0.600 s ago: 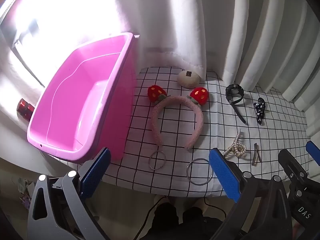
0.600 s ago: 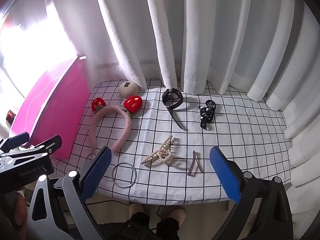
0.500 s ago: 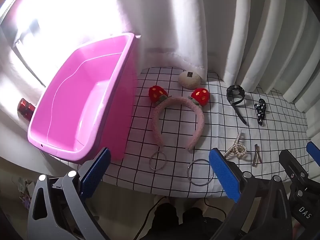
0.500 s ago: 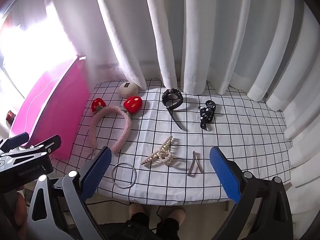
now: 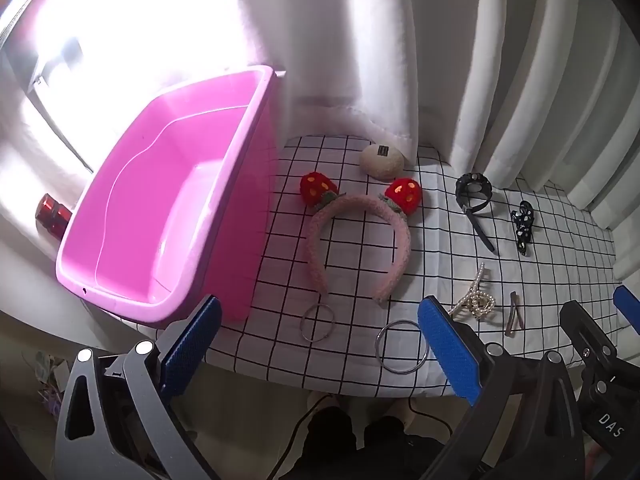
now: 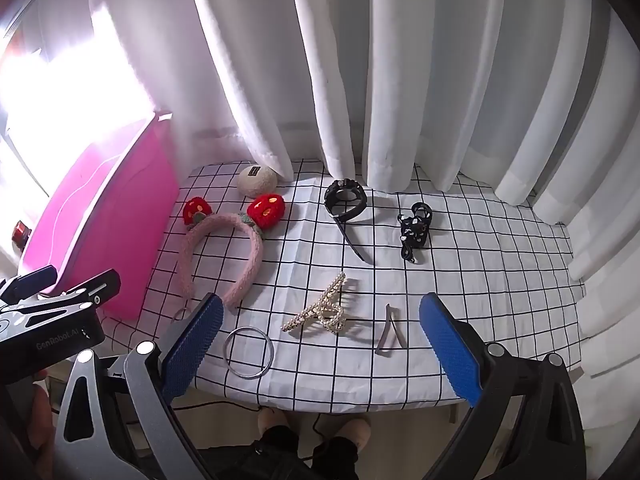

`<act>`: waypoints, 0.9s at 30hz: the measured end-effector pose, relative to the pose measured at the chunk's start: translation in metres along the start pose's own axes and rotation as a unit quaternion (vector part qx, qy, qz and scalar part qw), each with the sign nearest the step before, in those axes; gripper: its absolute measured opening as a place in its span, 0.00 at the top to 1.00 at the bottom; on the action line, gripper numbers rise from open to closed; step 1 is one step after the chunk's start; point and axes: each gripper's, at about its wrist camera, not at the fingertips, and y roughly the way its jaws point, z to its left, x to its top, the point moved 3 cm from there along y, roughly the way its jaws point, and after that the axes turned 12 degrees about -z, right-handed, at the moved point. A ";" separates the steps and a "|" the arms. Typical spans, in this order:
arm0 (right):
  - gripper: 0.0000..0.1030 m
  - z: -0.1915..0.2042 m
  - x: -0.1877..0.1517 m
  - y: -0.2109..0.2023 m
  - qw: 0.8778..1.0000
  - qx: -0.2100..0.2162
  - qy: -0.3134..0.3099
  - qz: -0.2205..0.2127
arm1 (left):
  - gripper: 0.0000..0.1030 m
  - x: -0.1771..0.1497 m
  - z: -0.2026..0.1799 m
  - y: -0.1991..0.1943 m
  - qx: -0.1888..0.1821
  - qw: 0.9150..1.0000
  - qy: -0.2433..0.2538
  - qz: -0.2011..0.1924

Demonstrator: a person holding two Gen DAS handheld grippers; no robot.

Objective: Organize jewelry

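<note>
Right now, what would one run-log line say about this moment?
stage: start, nothing picked | left gripper: open, empty | right gripper: open, empty | pink bin: empty | strawberry headband, pearl claw clip: on checked cloth

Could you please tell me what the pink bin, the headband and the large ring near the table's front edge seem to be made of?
Pink bin: likely glossy moulded plastic, smooth with highlights. Headband: fuzzy pink fabric, with knitted-looking red strawberries. Large ring: probably polished metal, thin and silvery.

Both wrist views are aimed steeply down from just off the near edge of the checked tablecloth [image 5: 352, 264], the left set nearer the pink tub [image 5: 168, 208], and the headband [image 6: 224, 256] is shared
</note>
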 end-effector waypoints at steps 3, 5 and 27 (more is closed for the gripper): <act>0.09 0.000 0.000 0.000 1.000 0.000 0.000 0.000 | 0.06 0.000 0.000 0.000 0.000 1.000 0.000 0.000; 0.09 0.000 0.000 0.000 1.000 0.000 0.000 0.000 | 0.06 -0.001 -0.001 0.000 0.000 1.000 0.000 -0.001; 0.09 -0.002 0.001 -0.002 1.000 0.001 0.000 -0.002 | 0.06 -0.001 -0.002 -0.001 0.000 1.000 -0.001 -0.001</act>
